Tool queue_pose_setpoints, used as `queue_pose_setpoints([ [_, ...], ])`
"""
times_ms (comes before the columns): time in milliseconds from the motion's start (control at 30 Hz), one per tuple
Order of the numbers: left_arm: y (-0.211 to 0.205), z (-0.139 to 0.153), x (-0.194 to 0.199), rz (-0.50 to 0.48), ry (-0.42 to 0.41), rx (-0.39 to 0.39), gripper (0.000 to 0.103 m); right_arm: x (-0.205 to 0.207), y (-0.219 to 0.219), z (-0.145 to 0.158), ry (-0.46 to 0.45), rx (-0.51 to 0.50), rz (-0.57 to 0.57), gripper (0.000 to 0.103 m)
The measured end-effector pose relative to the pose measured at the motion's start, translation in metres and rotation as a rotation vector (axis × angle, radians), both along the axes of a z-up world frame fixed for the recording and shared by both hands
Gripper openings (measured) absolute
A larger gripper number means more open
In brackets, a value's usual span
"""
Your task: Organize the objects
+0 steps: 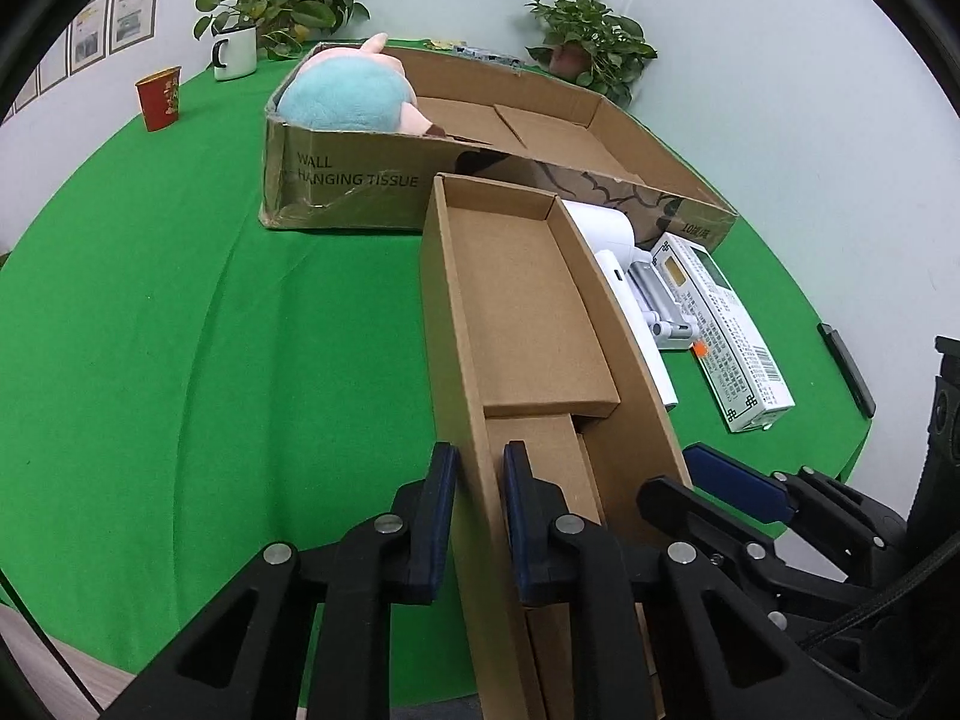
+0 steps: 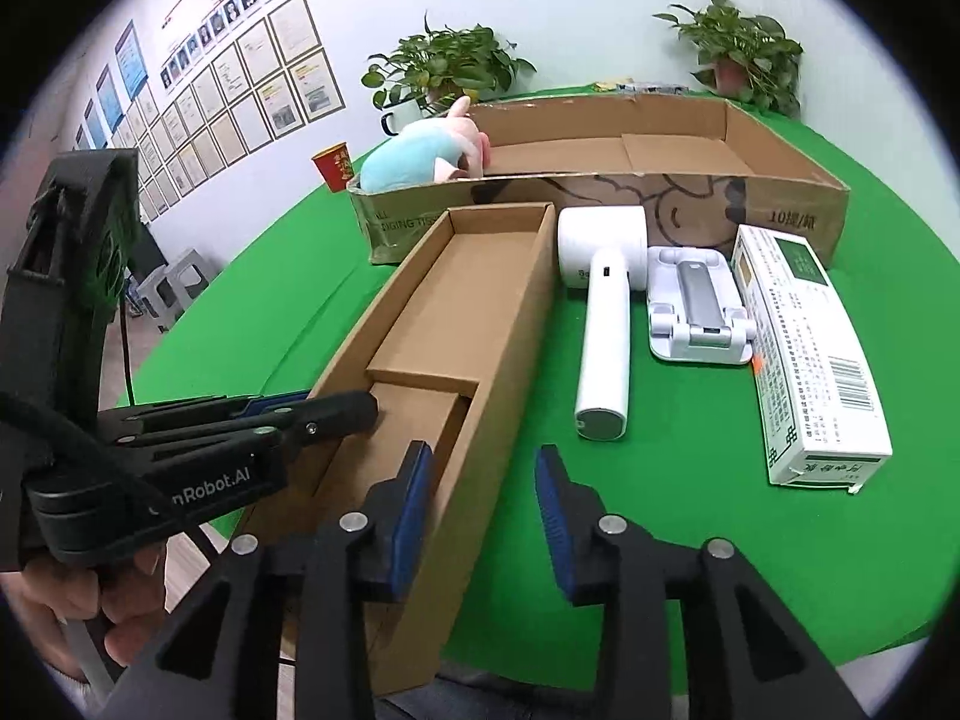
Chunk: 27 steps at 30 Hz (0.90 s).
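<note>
Clamped on the near left wall of a long narrow cardboard box (image 1: 522, 306), the left gripper (image 1: 480, 474) had one blue pad outside the wall and one inside. Straddling the box's right wall, the right gripper (image 2: 483, 480) stood apart, its left pad against the wall's inner face, its right pad clear of it over green cloth.

Only the right wrist view showed a hand (image 2: 114, 618) holding the left gripper's black body, and rows of framed papers on the wall. Only the left wrist view showed a white enamel mug (image 1: 235, 52) beyond the box.

Matte brown and open-topped, the narrow box lay on the green felt table (image 1: 180, 330). Right of it lay a smooth white handheld device (image 2: 603, 324), a white folding stand (image 2: 699, 312) and a printed carton (image 2: 804, 354). Behind it sat a wide, shallow, worn cardboard tray (image 2: 780, 180) holding a fuzzy blue-and-pink plush toy (image 2: 420, 150). A red paper cup (image 2: 333, 167) stood left of that tray.
</note>
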<state>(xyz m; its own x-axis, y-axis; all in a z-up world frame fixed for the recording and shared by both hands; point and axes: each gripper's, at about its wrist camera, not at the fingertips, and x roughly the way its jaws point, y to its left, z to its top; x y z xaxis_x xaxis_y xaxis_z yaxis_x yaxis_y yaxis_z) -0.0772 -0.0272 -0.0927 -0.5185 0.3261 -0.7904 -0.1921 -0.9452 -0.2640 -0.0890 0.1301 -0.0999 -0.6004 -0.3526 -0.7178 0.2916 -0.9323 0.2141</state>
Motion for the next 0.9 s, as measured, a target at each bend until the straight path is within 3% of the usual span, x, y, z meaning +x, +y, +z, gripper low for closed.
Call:
queue_pose_setpoints([
  [167, 0.004, 0.000, 0.007, -0.011, 0.000, -0.012, 0.014, -0.003, -0.004, -0.003, -0.024, 0.027, -0.010, 0.034],
  [367, 0.009, 0.000, 0.015, 0.054, 0.016, -0.009, 0.014, 0.000, -0.011, -0.002, -0.014, 0.081, 0.000, 0.022],
  [533, 0.007, -0.003, 0.012, 0.094, -0.003, 0.027, 0.014, -0.003, -0.013, -0.001, -0.035, 0.107, 0.005, 0.018],
  [900, 0.017, 0.001, 0.019, 0.059, 0.007, -0.045, 0.014, 0.003, -0.010, 0.000, -0.015, 0.106, -0.001, 0.013],
])
